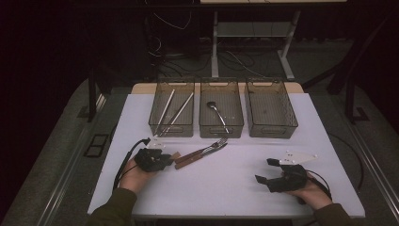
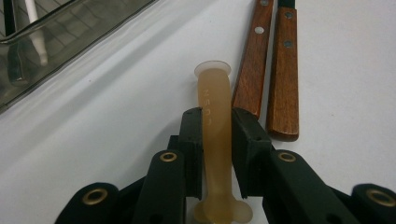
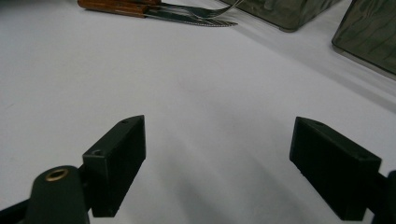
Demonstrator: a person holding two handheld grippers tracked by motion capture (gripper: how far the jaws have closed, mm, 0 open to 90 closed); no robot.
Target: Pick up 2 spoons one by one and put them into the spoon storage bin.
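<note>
Hard to make out from the high view what the left tongs (image 1: 165, 159) have got: there's just a small tan bit poking out past the black body, right beside the wooden handles. The left gripper view clears it up: a translucent amber spoon-like piece (image 2: 215, 135) is pinched between the two pads, its rounded end sticking out ahead of them and its other end cut off at the bottom edge. So those tongs are narrow and clamped on it, just off the white tabletop (image 2: 116, 121). The two wooden-handled utensils (image 2: 273, 70) lie right next to the amber piece, handle ends almost level with the pads.

The right tongs (image 3: 217, 163) stand wide with nothing between them, well away from the utensils. Their view catches the fork tines and knife blade that the left one cuts off.
</note>
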